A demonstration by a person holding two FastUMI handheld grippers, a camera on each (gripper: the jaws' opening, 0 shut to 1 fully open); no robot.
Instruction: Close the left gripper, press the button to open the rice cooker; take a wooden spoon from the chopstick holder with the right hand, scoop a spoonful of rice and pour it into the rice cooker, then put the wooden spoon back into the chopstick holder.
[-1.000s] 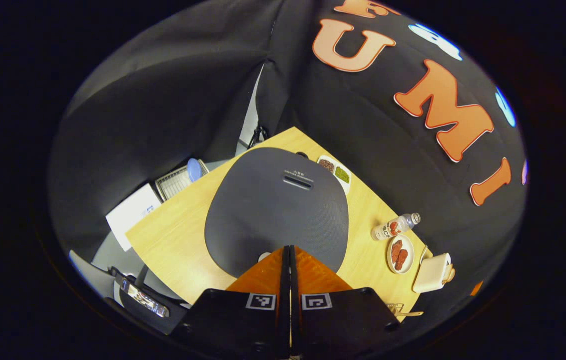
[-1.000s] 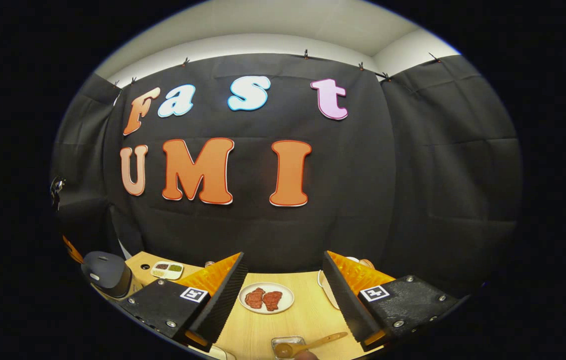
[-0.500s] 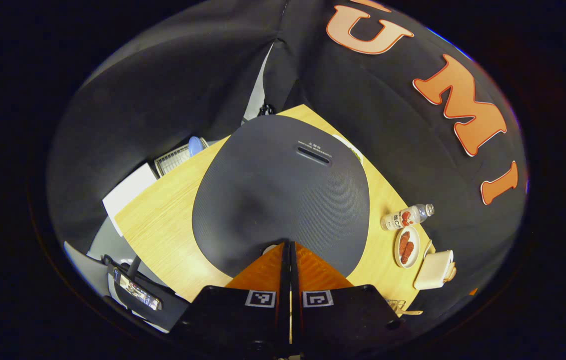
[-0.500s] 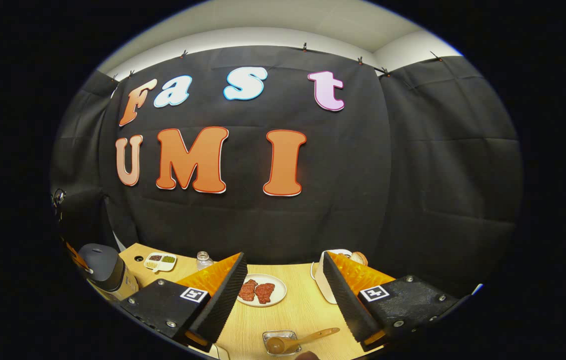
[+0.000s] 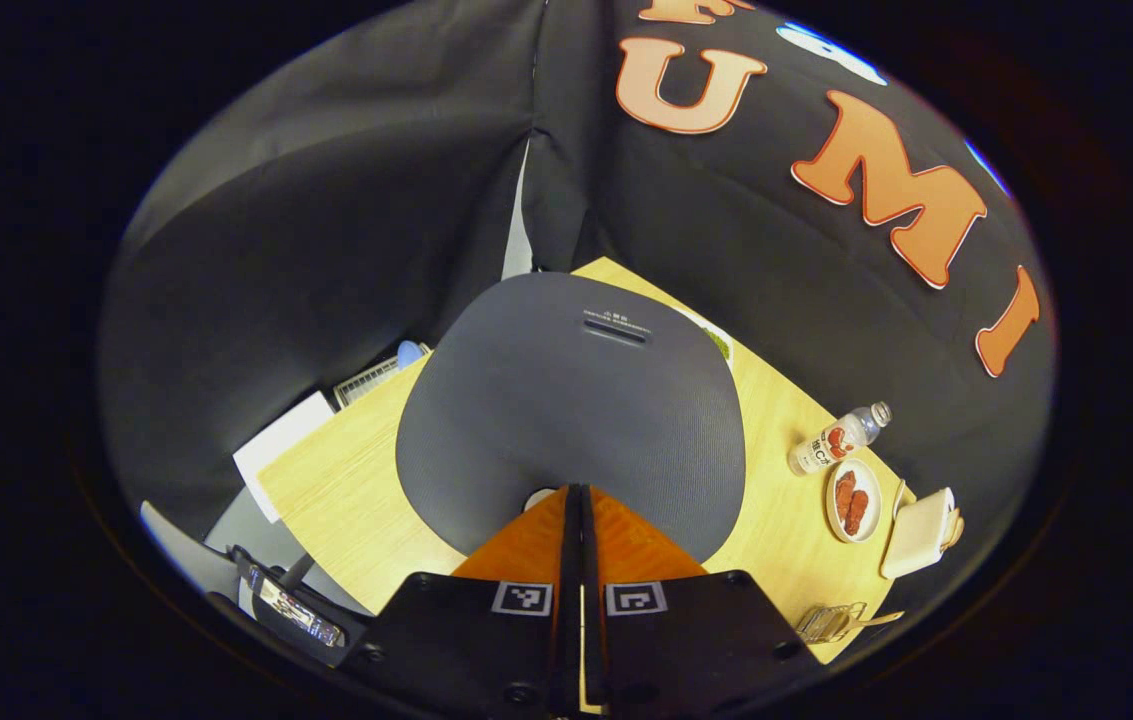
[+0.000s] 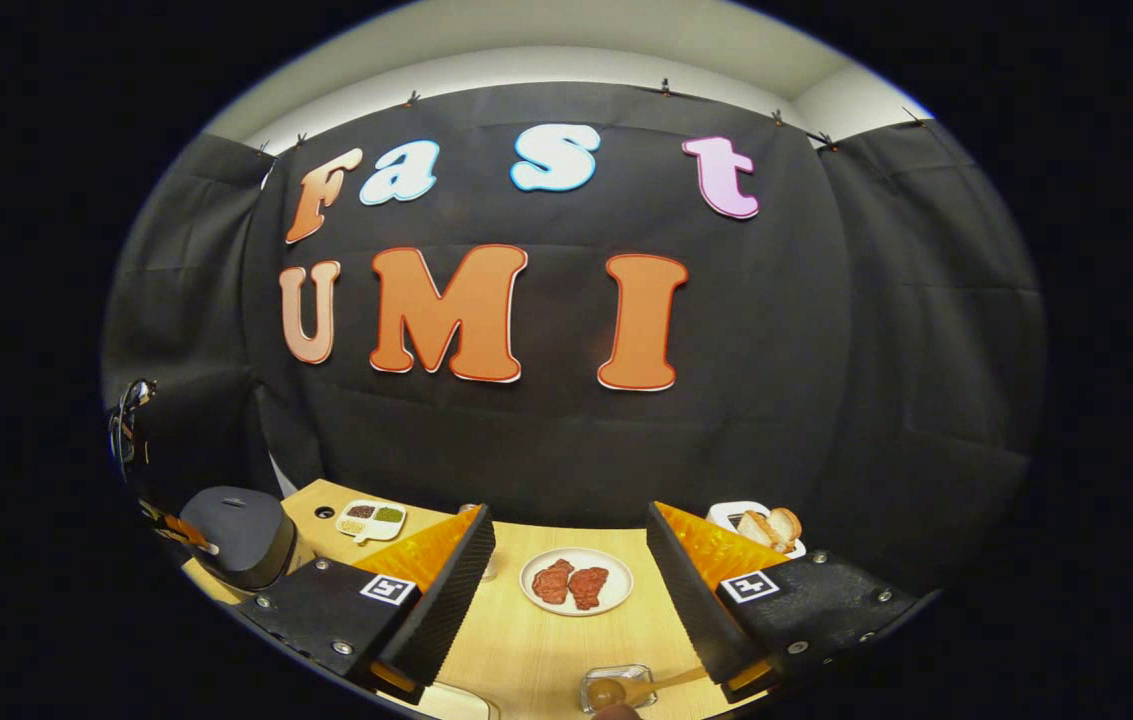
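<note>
Left tool [image 5: 581, 495], fingers together, is pointing down at the closed cooker [image 5: 571, 400] front. Right tool [image 6: 571, 560] is hanging open, empty, over the table [image 6: 536, 650]; spoon [image 6: 626, 688] below.

right tool [image 6: 571, 590] panned rightward, rice cooker [image 5: 571, 410] lid slightly smaller under left tool [image 5: 581, 500]

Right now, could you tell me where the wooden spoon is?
In the right gripper view, the wooden spoon lies low on the table, its bowl in a small clear holder, just below the plate of meat.
</note>
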